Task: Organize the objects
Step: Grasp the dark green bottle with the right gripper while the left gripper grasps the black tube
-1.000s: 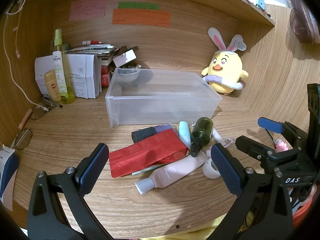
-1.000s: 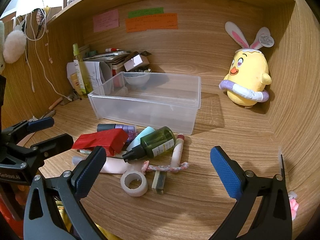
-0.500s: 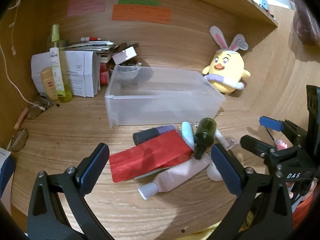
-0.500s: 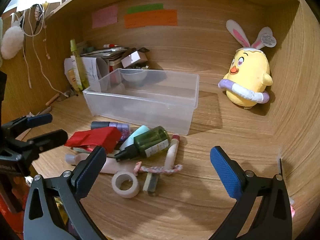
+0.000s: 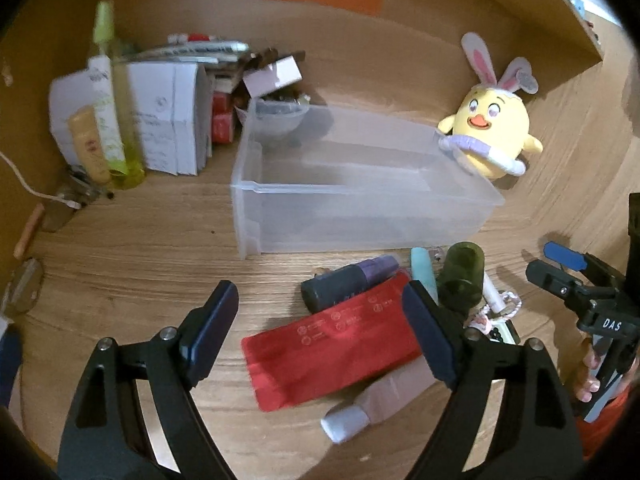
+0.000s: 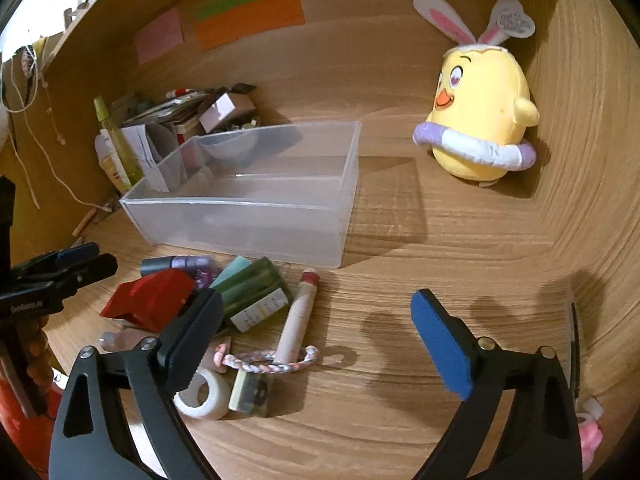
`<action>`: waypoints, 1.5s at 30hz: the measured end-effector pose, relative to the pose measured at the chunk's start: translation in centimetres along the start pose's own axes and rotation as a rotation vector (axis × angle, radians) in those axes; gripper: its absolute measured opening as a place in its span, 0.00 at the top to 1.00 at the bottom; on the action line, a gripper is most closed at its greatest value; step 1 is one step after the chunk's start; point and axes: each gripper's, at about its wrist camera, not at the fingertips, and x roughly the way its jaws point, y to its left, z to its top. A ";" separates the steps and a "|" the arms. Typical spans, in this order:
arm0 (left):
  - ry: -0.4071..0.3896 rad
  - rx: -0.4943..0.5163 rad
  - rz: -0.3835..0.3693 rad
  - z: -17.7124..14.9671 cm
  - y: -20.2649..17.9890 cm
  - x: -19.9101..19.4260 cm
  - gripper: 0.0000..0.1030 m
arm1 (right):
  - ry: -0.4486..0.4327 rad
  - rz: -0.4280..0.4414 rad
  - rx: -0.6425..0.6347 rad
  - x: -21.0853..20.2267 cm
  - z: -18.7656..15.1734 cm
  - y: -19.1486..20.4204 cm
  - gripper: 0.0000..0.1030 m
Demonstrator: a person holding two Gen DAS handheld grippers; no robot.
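We are seeing the left gripper (image 5: pixel 316 328) at the bottom of its view wearing black arms, silver screws and dark blue pads; the right gripper (image 6: pixel 316 340) is showing brighter blue pads (image 6: pixel 440 344), with white "DAS" lettering at the left view's right edge

text: "DAS" | on: right gripper (image 5: pixel 568 276) body | other labels: too blurred to read

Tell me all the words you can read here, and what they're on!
"DAS": white letters on the right tongs.
Left tongs: white lettering, too blurred to read.
Red pouch, green bottle, white papers, plush chick heart tag, orange note: print too small or blurred.
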 end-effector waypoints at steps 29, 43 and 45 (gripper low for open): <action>0.168 -0.021 -0.158 1.5 1.4 6.6 0.43 | 0.153 0.095 -0.037 6.5 0.5 3.5 0.27; 0.143 -0.001 -0.143 0.5 0.9 5.4 0.54 | 0.123 0.073 -0.071 6.3 0.6 4.1 0.54; 0.135 -0.004 -0.137 0.3 1.0 4.9 0.54 | 0.121 0.067 -0.076 6.2 0.6 4.2 0.56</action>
